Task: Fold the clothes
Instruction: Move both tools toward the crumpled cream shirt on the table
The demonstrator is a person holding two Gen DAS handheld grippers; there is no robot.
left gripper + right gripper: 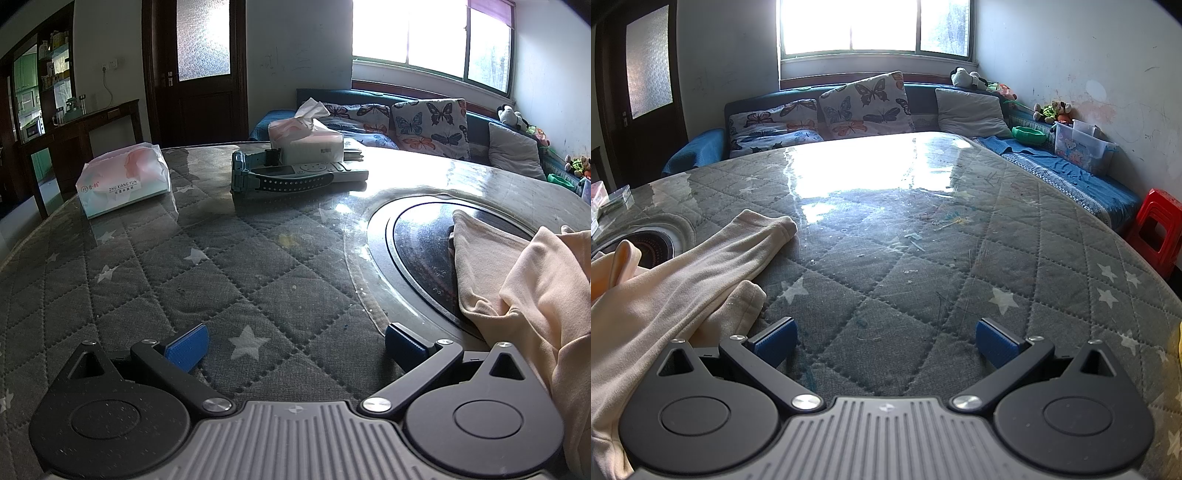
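A cream-coloured garment (532, 295) lies crumpled at the right edge of the left wrist view, partly over a round dark inset (417, 251) in the table. In the right wrist view the same garment (665, 295) spreads along the left side, with two cuffed ends pointing toward the table's middle. My left gripper (295, 349) is open above the quilted grey star-patterned table cover (184, 280), with the cloth just to the right of it. My right gripper (884, 343) is open too, with nothing between its blue pads (777, 341); the cloth touches its left side.
Two tissue packs (123, 181) (304, 136), a remote control (314, 171) and a strapped device (273, 181) stand at the table's far side. A sofa with butterfly cushions (864, 103) runs behind. A red stool (1158, 225) stands at the right.
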